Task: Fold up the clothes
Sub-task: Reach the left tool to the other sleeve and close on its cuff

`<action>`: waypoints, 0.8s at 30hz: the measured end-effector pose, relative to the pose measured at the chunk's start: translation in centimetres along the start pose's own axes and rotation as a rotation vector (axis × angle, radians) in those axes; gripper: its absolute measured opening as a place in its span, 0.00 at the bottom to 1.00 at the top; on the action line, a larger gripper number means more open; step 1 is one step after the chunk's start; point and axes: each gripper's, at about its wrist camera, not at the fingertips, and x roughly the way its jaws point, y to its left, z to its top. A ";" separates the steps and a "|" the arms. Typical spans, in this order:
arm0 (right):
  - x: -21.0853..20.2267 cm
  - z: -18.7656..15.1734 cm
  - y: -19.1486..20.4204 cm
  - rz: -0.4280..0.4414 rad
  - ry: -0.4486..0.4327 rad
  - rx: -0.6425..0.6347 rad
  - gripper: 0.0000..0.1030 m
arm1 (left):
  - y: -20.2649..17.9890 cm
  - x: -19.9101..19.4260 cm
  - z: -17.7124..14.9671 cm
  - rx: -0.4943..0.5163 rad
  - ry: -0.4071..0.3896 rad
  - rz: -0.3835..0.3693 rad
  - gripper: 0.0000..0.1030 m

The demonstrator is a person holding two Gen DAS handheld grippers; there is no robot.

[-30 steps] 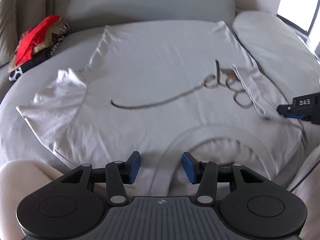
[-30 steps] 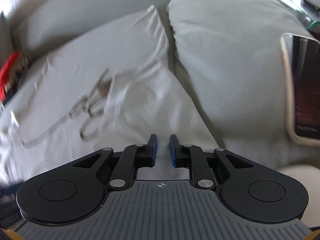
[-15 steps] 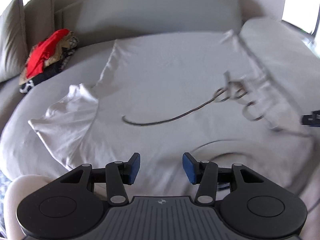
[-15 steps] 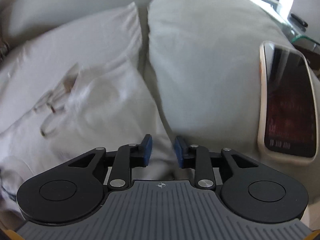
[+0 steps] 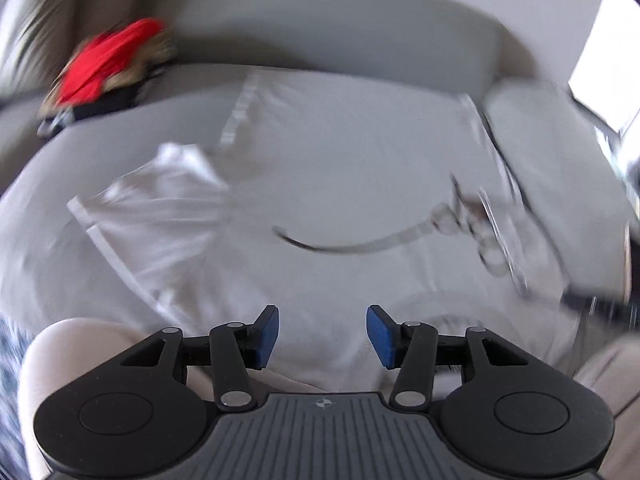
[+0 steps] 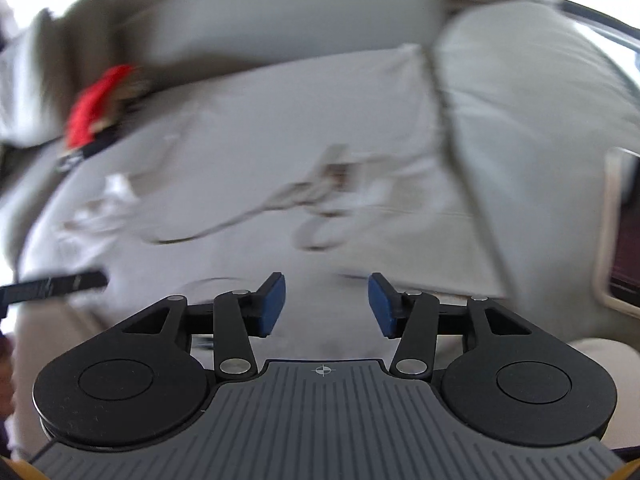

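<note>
The pale grey cotton T-shirt lies spread flat on the grey upholstered sofa seat, collar end towards you, its script lettering running across the chest. Treat it as light, limp and quick to wrinkle: it will sag and drag wherever you do not hold it, so take it at a doubled edge, such as a shoulder seam beside the ribbed collar or the stitched hem at the far end. The sleeve on the left is rumpled and bunched, and I would judge it needs smoothing before any fold. Your left hand-held gripper hangs above the near edge with its blue pads spread and nothing between them. Your right hand-held gripper has just been opening; its pads also stand apart over bare cloth, empty. A red-topped pile of folded clothes sits well apart at the back left.
</note>
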 end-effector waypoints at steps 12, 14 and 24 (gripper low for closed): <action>0.9 0.9 4.0 0.155 0.058 0.036 0.55 | 18.9 0.6 3.4 -0.580 -0.134 -0.027 0.38; 0.8 0.9 4.0 0.145 0.060 0.036 0.55 | 20.5 2.2 4.0 -0.625 -0.116 -0.065 0.35; 1.5 0.6 3.4 0.109 0.073 0.052 0.55 | 21.2 7.0 5.6 -0.613 -0.036 -0.101 0.35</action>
